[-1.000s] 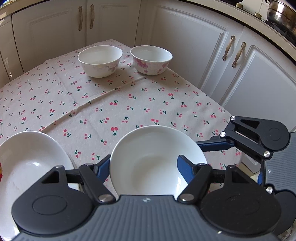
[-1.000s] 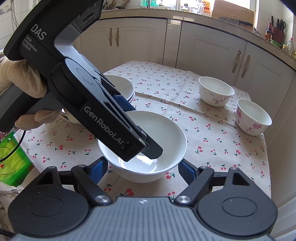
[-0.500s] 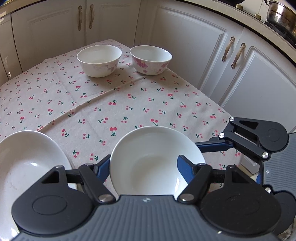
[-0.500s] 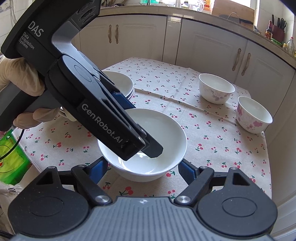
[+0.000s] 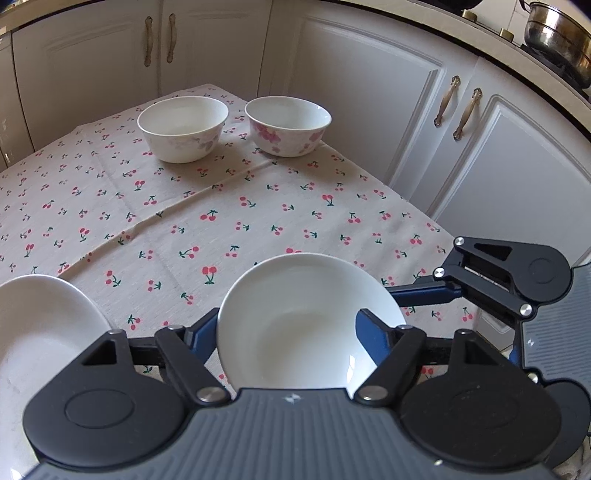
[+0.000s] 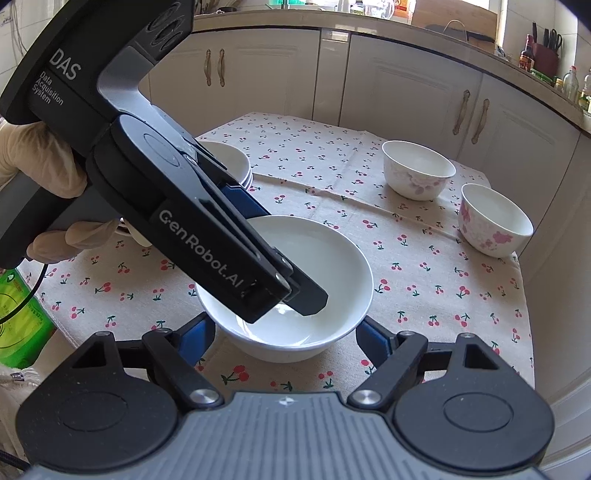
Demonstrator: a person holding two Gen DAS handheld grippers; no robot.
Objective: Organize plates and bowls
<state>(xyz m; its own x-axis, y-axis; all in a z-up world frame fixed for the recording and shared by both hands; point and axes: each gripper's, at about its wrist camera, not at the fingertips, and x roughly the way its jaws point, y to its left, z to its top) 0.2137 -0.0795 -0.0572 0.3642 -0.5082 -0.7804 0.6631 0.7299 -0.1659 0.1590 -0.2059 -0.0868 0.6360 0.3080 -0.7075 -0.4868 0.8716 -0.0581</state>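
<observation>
A white deep plate (image 5: 295,325) (image 6: 325,266) rests on the cherry-print tablecloth (image 5: 221,221). My left gripper (image 5: 288,332) straddles its rim, one finger outside the left edge and one over the inside; the jaws are opening and the pads do not press it. From the right wrist view the left gripper's fingertips (image 6: 306,299) reach down into the plate. My right gripper (image 6: 284,336) is open, its tips at the plate's near side. A stack of white plates (image 5: 37,332) (image 6: 236,158) sits to the left. Two small floral bowls (image 5: 183,127) (image 5: 288,123) stand at the far corner.
A gloved hand (image 6: 37,173) holds the left gripper. White cabinets (image 5: 369,92) close in behind and to the right of the table. A steel pot (image 5: 557,33) sits on the counter. A green package (image 6: 14,314) lies beyond the table's left edge.
The left gripper's fingers stand very slightly wider around the deep plate. Both hands and the dishes stay where they were.
</observation>
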